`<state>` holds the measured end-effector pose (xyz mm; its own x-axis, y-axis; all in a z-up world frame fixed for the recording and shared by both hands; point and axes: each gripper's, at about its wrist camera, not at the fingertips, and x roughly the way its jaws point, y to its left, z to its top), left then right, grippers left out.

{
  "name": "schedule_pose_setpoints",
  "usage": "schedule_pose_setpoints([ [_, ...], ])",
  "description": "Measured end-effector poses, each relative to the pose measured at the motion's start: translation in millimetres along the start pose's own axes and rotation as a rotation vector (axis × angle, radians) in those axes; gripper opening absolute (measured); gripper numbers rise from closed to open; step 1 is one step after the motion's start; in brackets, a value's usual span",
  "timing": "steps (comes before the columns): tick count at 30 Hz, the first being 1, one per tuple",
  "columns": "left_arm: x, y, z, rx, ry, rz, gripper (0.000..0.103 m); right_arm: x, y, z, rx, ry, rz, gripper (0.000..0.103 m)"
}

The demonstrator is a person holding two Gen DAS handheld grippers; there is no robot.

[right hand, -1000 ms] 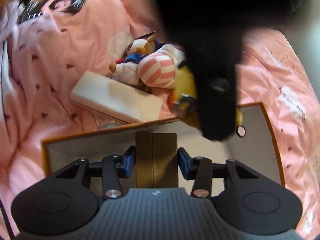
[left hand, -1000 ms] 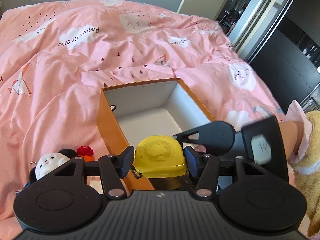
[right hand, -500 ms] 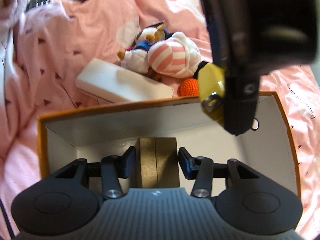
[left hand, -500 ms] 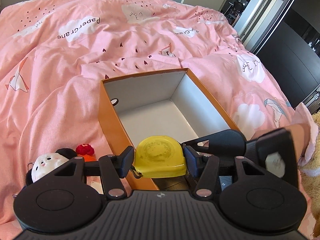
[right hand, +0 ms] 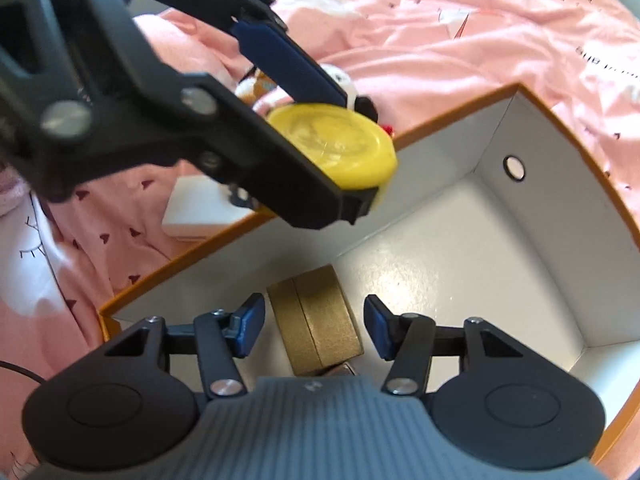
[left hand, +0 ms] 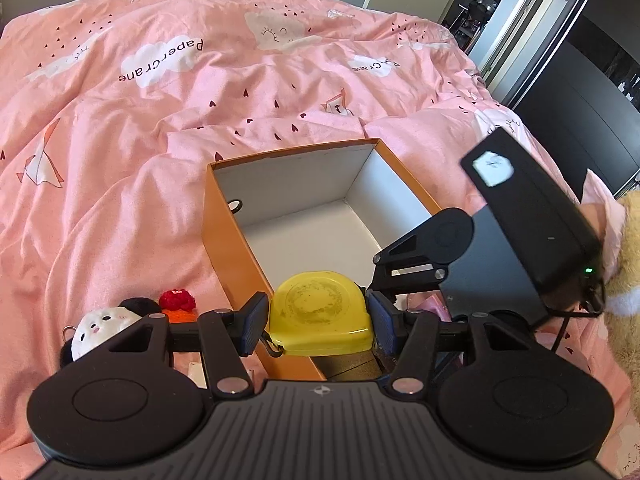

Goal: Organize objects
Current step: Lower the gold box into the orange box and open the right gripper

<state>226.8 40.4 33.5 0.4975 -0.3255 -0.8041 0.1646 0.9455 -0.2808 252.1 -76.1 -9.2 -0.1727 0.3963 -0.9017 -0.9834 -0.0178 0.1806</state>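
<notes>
An orange box (left hand: 224, 248) with a white inside sits open on the pink duvet. My left gripper (left hand: 318, 320) is shut on a yellow round-cornered case (left hand: 318, 308) and holds it over the box's near corner. The right wrist view shows the same yellow case (right hand: 320, 136) above the box rim (right hand: 224, 236). A gold box (right hand: 320, 320) lies on the orange box's floor between the fingers of my right gripper (right hand: 314, 322). Its jaws are opening, and both pads stand off the gold box.
Outside the box's left wall lie a white and black plush (left hand: 100, 324), a red and orange crochet toy (left hand: 178, 304) and a flat white box (right hand: 196, 212). A yellow plush (left hand: 628, 280) is at the right edge. Dark wardrobe doors stand beyond the bed.
The right gripper's pads have spread and come off the gold box, and that gripper has rolled and shifted along the box. The left gripper keeps the yellow case almost still.
</notes>
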Motion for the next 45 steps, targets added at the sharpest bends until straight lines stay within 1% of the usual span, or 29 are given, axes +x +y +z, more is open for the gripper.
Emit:
schedule_pose_setpoints([
  [2, 0, 1, 0, 0.001, 0.003, -0.001, 0.063, 6, -4, 2, -0.008, 0.031, 0.004, 0.054],
  [3, 0, 1, 0, 0.002, 0.004, -0.002, 0.063, 9, -8, 3, 0.002, 0.043, 0.018, 0.051],
  [5, 0, 1, -1, 0.003, 0.007, -0.003, 0.063, 12, -13, 5, 0.017, 0.053, 0.047, 0.05],
  [8, 2, 2, -1, 0.002, 0.01, -0.004, 0.063, 13, -8, 7, -0.015, 0.059, 0.032, 0.05],
  [13, 3, 4, -2, -0.006, 0.009, -0.003, 0.063, 12, 31, 0, -0.19, 0.041, -0.087, 0.049],
  [17, 3, 3, -4, -0.009, 0.011, -0.004, 0.063, 13, 59, -10, -0.275, 0.026, -0.186, 0.047],
  [18, 3, 2, -4, -0.007, 0.011, -0.004, 0.063, 13, 65, -12, -0.29, 0.028, -0.202, 0.045],
  [19, 2, 1, -5, -0.005, 0.011, -0.005, 0.063, 13, 69, -13, -0.3, 0.028, -0.214, 0.038],
  [20, 2, -1, -5, -0.003, 0.011, -0.006, 0.063, 11, 72, -13, -0.302, 0.027, -0.223, 0.029],
  [22, 1, -4, -6, 0.002, 0.009, -0.008, 0.063, 10, 76, -7, -0.262, 0.037, -0.198, 0.027],
  [23, 0, -5, -7, 0.004, 0.007, -0.009, 0.063, 5, 75, -20, -0.237, 0.041, -0.182, 0.026],
  [25, -2, -9, -8, 0.008, 0.002, -0.014, 0.063, 6, 72, -22, -0.214, 0.07, -0.154, 0.023],
  [28, -6, -12, -10, 0.018, 0.001, -0.015, 0.063, 3, 69, -22, -0.187, 0.076, -0.144, 0.021],
  [30, -7, -13, -12, 0.026, 0.003, -0.01, 0.063, -2, 66, -23, -0.16, 0.056, -0.128, 0.022],
  [33, -5, -11, -12, 0.025, 0.008, -0.004, 0.063, -7, 58, -22, -0.076, 0.015, -0.106, 0.023],
  [34, -5, -11, -12, 0.023, 0.004, -0.003, 0.063, 3, 65, -18, -0.046, 0.002, -0.115, 0.023],
  [39, -4, -8, -10, 0.027, -0.02, 0.011, 0.063, 12, 47, -13, 0.121, -0.052, -0.152, 0.024],
  [42, -3, -6, -8, 0.022, -0.022, 0.009, 0.063, 21, 33, -9, 0.203, -0.083, -0.106, 0.024],
  [45, -1, -3, -6, 0.021, -0.02, 0.012, 0.063, 30, 21, -6, 0.247, -0.096, -0.045, 0.029],
])
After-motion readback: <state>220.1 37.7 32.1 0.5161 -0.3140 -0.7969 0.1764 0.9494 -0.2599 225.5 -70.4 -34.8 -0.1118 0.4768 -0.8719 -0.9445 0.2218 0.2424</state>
